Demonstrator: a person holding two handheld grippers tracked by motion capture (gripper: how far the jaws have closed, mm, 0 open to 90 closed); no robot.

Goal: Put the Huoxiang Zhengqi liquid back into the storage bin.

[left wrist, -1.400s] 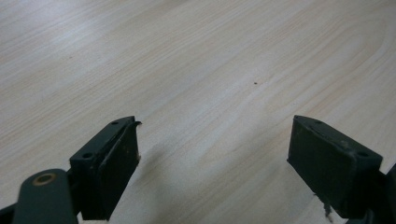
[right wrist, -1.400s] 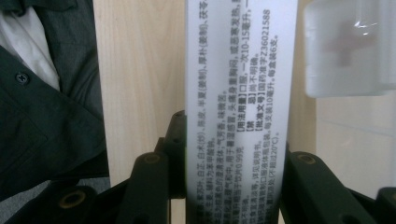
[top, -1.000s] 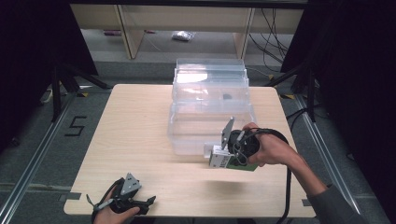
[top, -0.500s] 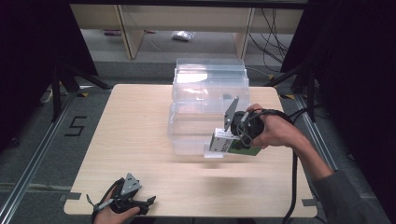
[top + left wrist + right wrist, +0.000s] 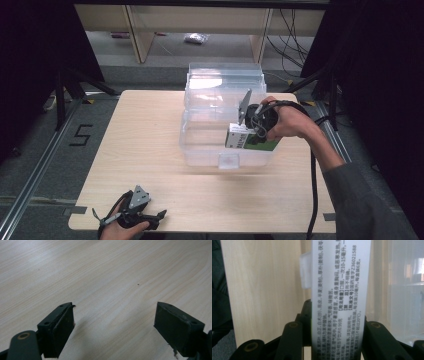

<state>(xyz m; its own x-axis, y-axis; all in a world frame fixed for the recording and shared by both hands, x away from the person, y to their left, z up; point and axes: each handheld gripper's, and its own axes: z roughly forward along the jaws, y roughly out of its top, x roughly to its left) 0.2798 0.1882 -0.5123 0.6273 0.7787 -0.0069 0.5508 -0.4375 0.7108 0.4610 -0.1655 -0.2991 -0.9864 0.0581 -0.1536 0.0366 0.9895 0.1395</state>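
Since the frame a second back, right hand-held gripper [image 5: 239, 131] has carried the small box [image 5: 250, 141] up and away from the counter's [image 5: 150, 150] near right area, toward the clear plastic bin [image 5: 225, 107]; it now hangs over the bin's front right portion. Left hand-held gripper [image 5: 161, 215] unchanged, at the near left edge of the counter.

Right gripper state: jaws clamped on the box. In the right gripper view the box [image 5: 340, 290] stands up between the two black jaws, printed side facing the camera, both pads pressed against its narrow sides. Box is white with a green lower band in the high view, and is clear of the counter, held in the air.

Left gripper state: jaws spread wide, nothing between them; the left gripper view has bare wood grain [image 5: 112, 277] under the gap.

Bin: transparent, sits mid-counter toward the far side, a small tab [image 5: 229, 161] on its front wall. Whether a lid covers the opening cannot be made out through the clear plastic.

Step in hand, by my reading: transport phase, box in transit to the bin.

Next move calls for: bringing the box fully over the opening, past the front rim, then lowering it inside before releasing. If a lid is in fact on, the idle left gripper would have to deal with it first.
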